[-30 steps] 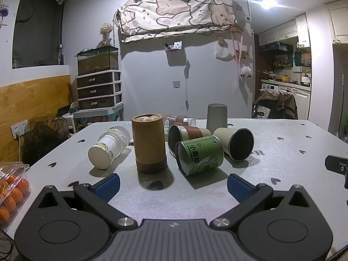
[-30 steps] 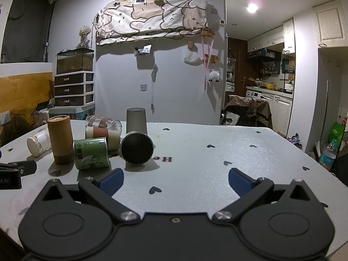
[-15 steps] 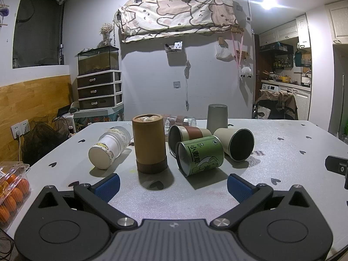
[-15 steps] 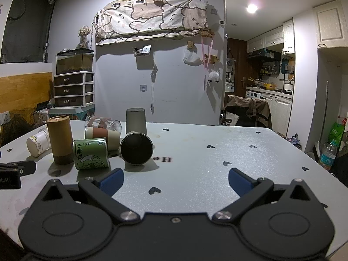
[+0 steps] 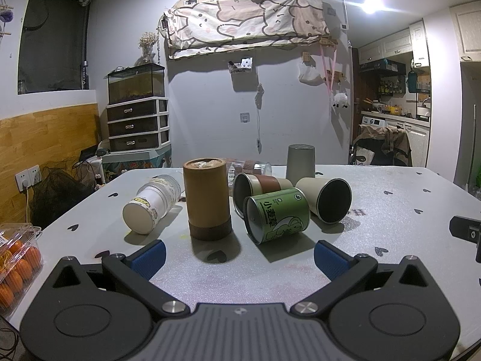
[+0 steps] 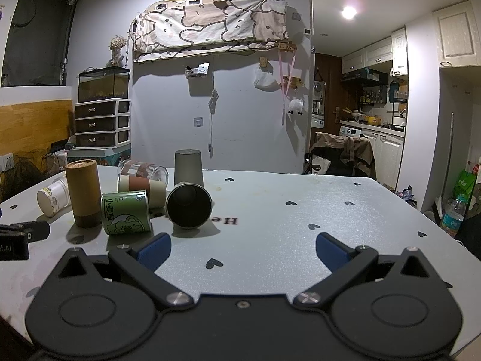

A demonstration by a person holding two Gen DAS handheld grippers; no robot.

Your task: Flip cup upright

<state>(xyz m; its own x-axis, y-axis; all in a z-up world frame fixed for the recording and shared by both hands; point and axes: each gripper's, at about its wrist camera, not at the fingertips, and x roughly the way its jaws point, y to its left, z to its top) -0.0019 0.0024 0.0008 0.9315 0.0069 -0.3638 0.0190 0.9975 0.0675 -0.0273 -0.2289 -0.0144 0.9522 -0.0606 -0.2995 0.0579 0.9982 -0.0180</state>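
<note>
Several cups lie on their sides on the grey table (image 5: 390, 210): a green printed cup (image 5: 278, 215) (image 6: 126, 215), a beige cup with a dark inside (image 5: 326, 198) (image 6: 188, 207), a brown-banded cup (image 5: 261, 188) (image 6: 141, 188), a white cup (image 5: 151, 206) (image 6: 54, 198) and a clear glass (image 6: 142, 171). A grey cup (image 5: 300, 161) (image 6: 188, 167) stands upside down behind them. A tall brown canister (image 5: 207, 198) (image 6: 84, 192) stands among them. My left gripper (image 5: 239, 255) is open and empty in front of the green cup. My right gripper (image 6: 243, 248) is open and empty, right of the beige cup.
A clear box of oranges (image 5: 18, 258) sits at the table's left edge. The right gripper's body (image 5: 467, 234) shows at the right edge of the left wrist view. A chair with clothes (image 6: 342, 156) stands beyond the table's far edge.
</note>
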